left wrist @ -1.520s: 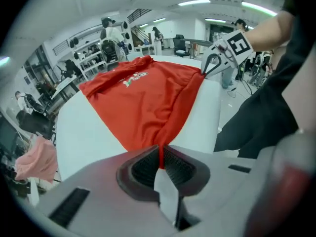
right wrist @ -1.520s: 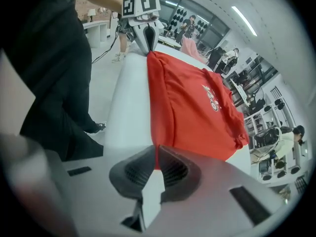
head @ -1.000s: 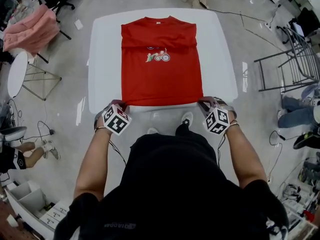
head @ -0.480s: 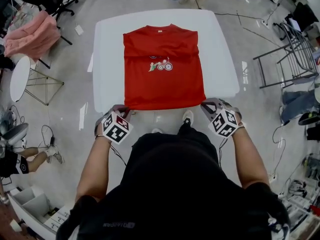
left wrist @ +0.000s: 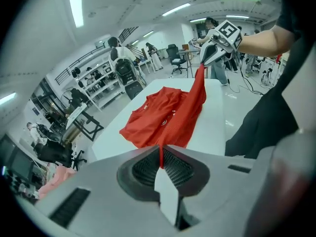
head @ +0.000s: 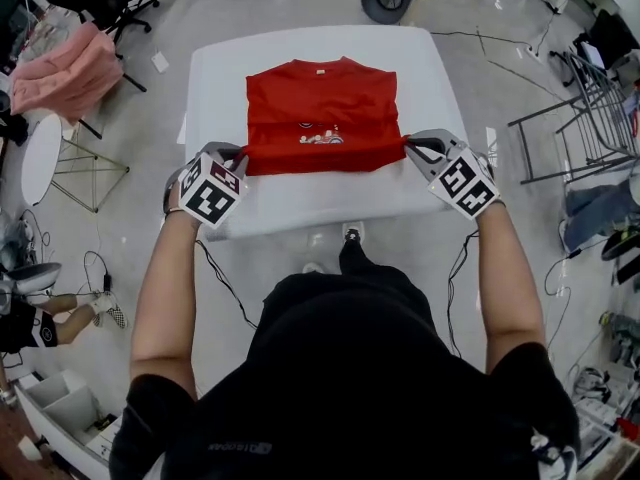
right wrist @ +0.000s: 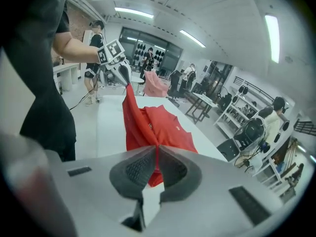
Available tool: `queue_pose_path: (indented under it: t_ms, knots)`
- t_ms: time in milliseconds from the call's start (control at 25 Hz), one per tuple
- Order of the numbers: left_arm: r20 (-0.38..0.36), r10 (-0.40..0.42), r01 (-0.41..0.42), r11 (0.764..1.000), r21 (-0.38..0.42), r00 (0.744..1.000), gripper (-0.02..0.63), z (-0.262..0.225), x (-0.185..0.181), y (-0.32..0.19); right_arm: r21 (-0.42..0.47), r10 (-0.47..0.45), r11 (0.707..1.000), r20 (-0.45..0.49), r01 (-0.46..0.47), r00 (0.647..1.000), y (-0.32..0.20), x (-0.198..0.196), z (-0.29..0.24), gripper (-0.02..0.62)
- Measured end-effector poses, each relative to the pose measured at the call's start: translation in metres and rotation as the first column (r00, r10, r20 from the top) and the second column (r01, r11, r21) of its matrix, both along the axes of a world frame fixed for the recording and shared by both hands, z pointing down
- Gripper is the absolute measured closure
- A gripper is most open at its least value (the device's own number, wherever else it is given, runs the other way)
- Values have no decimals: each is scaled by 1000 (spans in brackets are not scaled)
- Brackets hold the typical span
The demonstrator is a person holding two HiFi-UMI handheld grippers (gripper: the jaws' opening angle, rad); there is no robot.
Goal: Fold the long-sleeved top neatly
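The print (head: 317, 136) on the red top (head: 320, 93) is partly covered by the lifted hem and too small to be read; the pinched corners are concealed inside the left gripper (left wrist: 160, 153) and right gripper (right wrist: 157, 150)

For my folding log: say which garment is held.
The red top, pinched by the left gripper and right gripper; the pink garment lies off the table, untouched.

Bright red top (head: 322, 98) with a small light-coloured print (head: 318, 137), upper centre of the frame, on a white tabletop (head: 300, 198). Grey left gripper (head: 240, 156) and right gripper (head: 412, 145), each with a cube of black-and-white squares. Pink cloth (head: 62, 63) at upper left. Black shirt (head: 340, 368) below. Pale grey floor (head: 100, 228).
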State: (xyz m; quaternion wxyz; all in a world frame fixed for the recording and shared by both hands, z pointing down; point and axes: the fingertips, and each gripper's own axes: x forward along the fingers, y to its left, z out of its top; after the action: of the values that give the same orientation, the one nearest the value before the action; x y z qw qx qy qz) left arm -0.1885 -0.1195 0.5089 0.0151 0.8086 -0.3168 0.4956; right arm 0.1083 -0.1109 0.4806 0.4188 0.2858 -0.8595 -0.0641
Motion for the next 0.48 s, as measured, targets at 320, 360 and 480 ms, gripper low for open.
queue_pose_path:
  t_ms: [320,360,480]
  knots:
    - [40,-69,67,996,55,997,584,-14,2,-86,36,54,998,15,-54,998,-85,2,-13,575]
    - [51,-75,72,996,58,996,584,-13,3,-95,35,66,997,18,-67,998,-94,3,-12,575]
    - [78,-95,90,994,65,992,584,-9,4,-124,29,103,994,30,-104,994,-124,4,-9,574]
